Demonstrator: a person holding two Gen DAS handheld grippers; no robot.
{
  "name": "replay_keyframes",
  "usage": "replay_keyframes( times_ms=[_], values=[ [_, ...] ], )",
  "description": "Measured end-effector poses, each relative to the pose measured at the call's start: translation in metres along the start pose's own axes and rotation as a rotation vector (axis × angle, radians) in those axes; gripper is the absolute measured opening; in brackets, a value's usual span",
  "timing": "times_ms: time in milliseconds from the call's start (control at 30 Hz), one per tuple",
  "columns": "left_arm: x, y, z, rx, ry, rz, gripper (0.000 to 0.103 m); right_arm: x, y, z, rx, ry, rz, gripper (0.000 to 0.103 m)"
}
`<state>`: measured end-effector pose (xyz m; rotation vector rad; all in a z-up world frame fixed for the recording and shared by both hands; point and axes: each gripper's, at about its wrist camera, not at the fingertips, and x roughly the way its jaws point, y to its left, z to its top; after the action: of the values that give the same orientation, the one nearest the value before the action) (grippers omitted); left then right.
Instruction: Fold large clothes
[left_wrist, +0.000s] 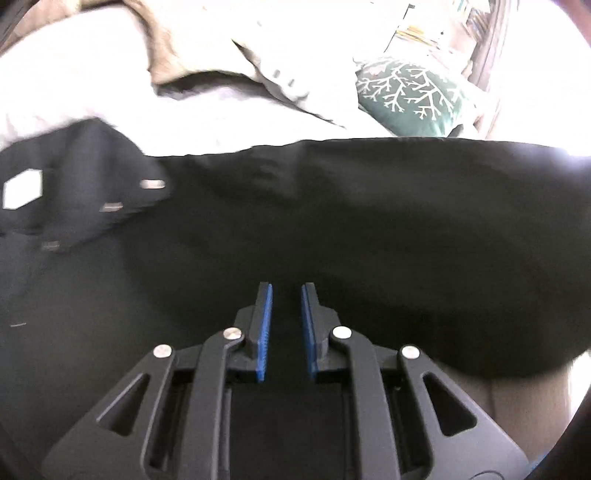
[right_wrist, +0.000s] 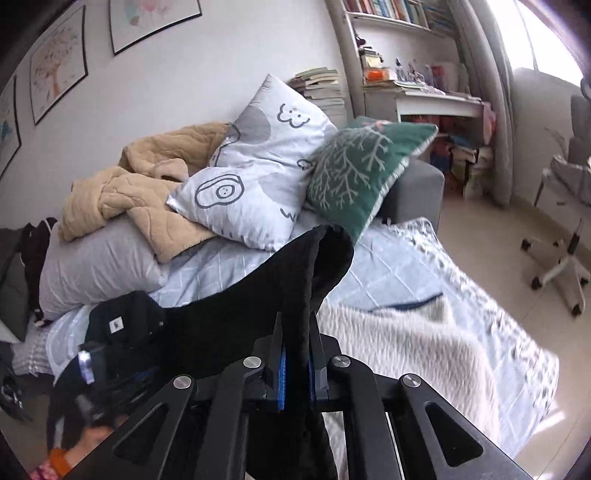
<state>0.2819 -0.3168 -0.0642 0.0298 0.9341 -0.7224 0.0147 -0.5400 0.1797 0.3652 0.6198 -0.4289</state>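
Two tools: right tool (right_wrist: 295, 354) pinches black garment (right_wrist: 229, 325) edge; cloth trails toward left tool (left_wrist: 287, 325), narrowly parted, grip on fabric unclear.

The left gripper (left_wrist: 287, 295) was a matte black plastic frame with two straight fingers lined on their inner faces with ribbed blue pads (left_wrist: 265, 328). Four round silver screw heads (left_wrist: 232, 333) capped its linkage pivots, and triangular cut-outs opened the outer arms. The right gripper (right_wrist: 294, 332) matched it: black linkage bars, blue pads (right_wrist: 282, 380), four silver pivot screws (right_wrist: 252, 362) and the same triangular openings. At the lower left of the right wrist view, a patch of bare skin (right_wrist: 96, 438) showed beside an orange cuff (right_wrist: 60, 460) and a pink patterned sleeve (right_wrist: 41, 473).
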Motion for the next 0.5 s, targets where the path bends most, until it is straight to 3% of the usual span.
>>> replay_keyframes(
  times_ms=[67, 167, 233, 267, 333, 367, 400, 500],
  values=[
    [0.034, -0.008, -0.002, -0.027, 0.021, -0.007, 0.011, 0.003, 0.002, 0.004, -0.018, -0.001, 0.004, 0.007],
    [0.047, -0.01, -0.014, -0.046, -0.087, 0.004, 0.006, 0.012, 0.005, 0.006, -0.036, 0.023, 0.037, 0.007],
    [0.045, -0.007, -0.016, -0.056, -0.103, -0.007, 0.007, 0.02, 0.013, 0.005, -0.074, 0.018, -0.007, 0.007],
    [0.042, -0.005, -0.016, -0.058, -0.095, -0.006, 0.011, 0.022, 0.016, 0.006, -0.081, 0.009, -0.012, 0.007],
    [0.033, -0.003, -0.017, -0.032, -0.071, 0.029, 0.033, 0.019, 0.017, 0.009, -0.059, 0.004, 0.01, 0.007],
    [0.029, 0.0, -0.018, -0.027, -0.055, 0.063, 0.057, 0.017, 0.019, 0.012, -0.051, 0.001, 0.02, 0.007],
    [0.022, 0.004, -0.023, -0.033, -0.044, 0.085, 0.073, 0.013, 0.022, 0.013, -0.048, -0.001, 0.026, 0.007],
    [-0.007, 0.025, -0.038, -0.076, -0.007, 0.057, 0.075, -0.001, 0.04, 0.02, -0.066, -0.005, 0.039, 0.007]
  ],
)
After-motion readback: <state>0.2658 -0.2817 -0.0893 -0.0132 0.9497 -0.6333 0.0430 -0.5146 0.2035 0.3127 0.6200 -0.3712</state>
